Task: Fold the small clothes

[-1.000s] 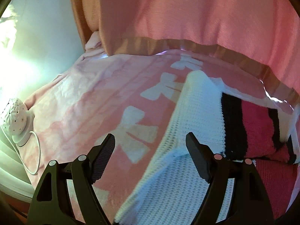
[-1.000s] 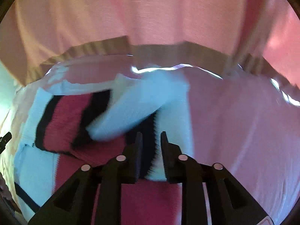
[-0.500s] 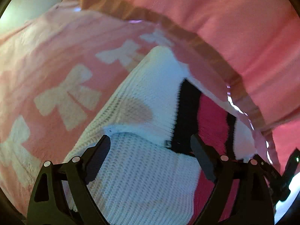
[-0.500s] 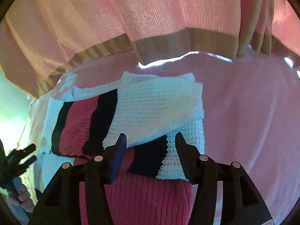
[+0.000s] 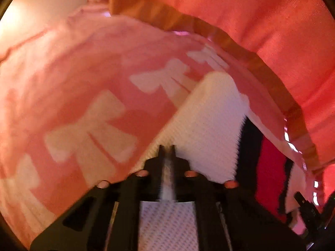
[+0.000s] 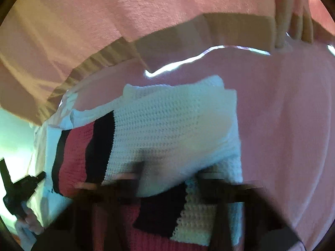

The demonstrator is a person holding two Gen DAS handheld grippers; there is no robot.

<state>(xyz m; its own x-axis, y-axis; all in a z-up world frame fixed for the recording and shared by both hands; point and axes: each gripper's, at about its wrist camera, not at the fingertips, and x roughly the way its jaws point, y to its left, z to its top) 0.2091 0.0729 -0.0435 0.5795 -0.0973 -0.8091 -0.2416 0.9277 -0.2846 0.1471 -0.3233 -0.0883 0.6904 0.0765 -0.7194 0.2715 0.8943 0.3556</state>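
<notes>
Two big pink things fill both views: the bedspread (image 5: 62, 67) with pale bows, and a curtain (image 5: 240, 16) hanging along the far side. On the spread lies the knit sweater (image 6: 167, 125), white with black and red stripes, one white sleeve already folded across the body.

Left gripper (image 5: 166, 152) has its fingers pinched nearly together on a thin bit of white knit at the sweater's left edge. Right gripper (image 6: 167, 179) is motion-blurred, but its fingers look spread wide with nothing between them, hovering over the near part of the folded sleeve.

My read: mid-fold, with the left side about to go over. Next it needs a lift and carry toward the right without dragging the whole thing.

Only the left camera shows the bow print and the pinch itself; only the right camera shows the full folded sleeve, plus the other gripper at far left.
</notes>
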